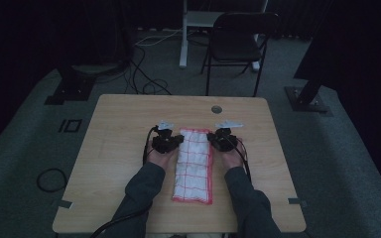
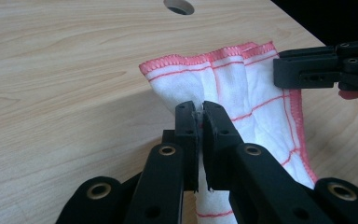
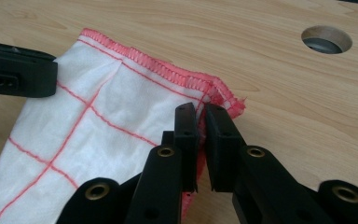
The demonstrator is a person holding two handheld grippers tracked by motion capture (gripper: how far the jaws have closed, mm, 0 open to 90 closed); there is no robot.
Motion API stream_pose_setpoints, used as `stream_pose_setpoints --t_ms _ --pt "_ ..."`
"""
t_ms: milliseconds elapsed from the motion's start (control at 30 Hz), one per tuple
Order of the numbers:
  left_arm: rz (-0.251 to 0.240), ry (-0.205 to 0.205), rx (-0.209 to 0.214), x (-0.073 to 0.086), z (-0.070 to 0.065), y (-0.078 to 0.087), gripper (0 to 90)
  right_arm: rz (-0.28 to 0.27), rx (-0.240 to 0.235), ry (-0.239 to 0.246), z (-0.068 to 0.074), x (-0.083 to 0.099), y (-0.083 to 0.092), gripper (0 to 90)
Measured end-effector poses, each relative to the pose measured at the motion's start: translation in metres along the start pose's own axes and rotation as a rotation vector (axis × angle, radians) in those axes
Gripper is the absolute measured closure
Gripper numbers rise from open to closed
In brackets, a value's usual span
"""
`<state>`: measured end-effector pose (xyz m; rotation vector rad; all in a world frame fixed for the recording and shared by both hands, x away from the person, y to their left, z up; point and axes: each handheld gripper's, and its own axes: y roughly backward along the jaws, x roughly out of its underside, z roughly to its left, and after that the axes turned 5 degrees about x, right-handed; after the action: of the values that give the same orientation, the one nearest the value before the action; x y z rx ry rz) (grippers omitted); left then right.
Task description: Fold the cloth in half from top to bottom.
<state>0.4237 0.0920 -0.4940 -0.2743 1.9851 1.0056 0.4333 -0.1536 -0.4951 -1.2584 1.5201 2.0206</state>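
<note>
My left gripper point(image 2: 199, 116) and right gripper point(image 3: 201, 119) each pinch a far corner of the folded white-and-red cloth point(image 1: 193, 163) lying lengthwise on the surface point(image 1: 114, 148). Both holds are thin; uneven lifting could slip a hem free or spill the fold.

The high view looks forward and down on the whole table point(image 1: 119, 119) from afar. Each gripper view rides low, close up, both sharing the red-checked cloth point(image 2: 242, 88) and the table's round hole point(image 3: 327, 39).
</note>
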Motion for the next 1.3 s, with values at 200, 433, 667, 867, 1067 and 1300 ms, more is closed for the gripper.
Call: stream_pose_setpoints --t_ms 200,433,667,867,1067,1300 --pt "-0.021 -0.018 0.014 0.007 -0.005 0.009 86.1 -0.022 -0.018 0.014 0.006 0.005 0.008 84.4" --pt "-0.034 -0.018 0.017 0.013 -0.006 0.015 86.0 -0.035 -0.028 0.030 0.010 0.008 0.014 84.4" --pt "-0.043 -0.027 0.015 0.010 -0.008 0.017 81.9 -0.037 -0.021 0.033 0.011 0.003 0.012 84.6" --pt "-0.072 -0.046 0.049 0.012 -0.017 0.027 72.3 -0.044 -0.027 0.055 0.016 0.002 0.010 85.3" --pt "0.042 -0.118 0.196 0.040 -0.053 0.022 80.9 -0.046 -0.029 0.056 0.018 0.000 0.008 85.4" --pt "0.171 -0.093 0.105 0.058 -0.048 -0.008 80.9 -0.058 -0.038 0.069 0.021 -0.002 0.011 85.4"
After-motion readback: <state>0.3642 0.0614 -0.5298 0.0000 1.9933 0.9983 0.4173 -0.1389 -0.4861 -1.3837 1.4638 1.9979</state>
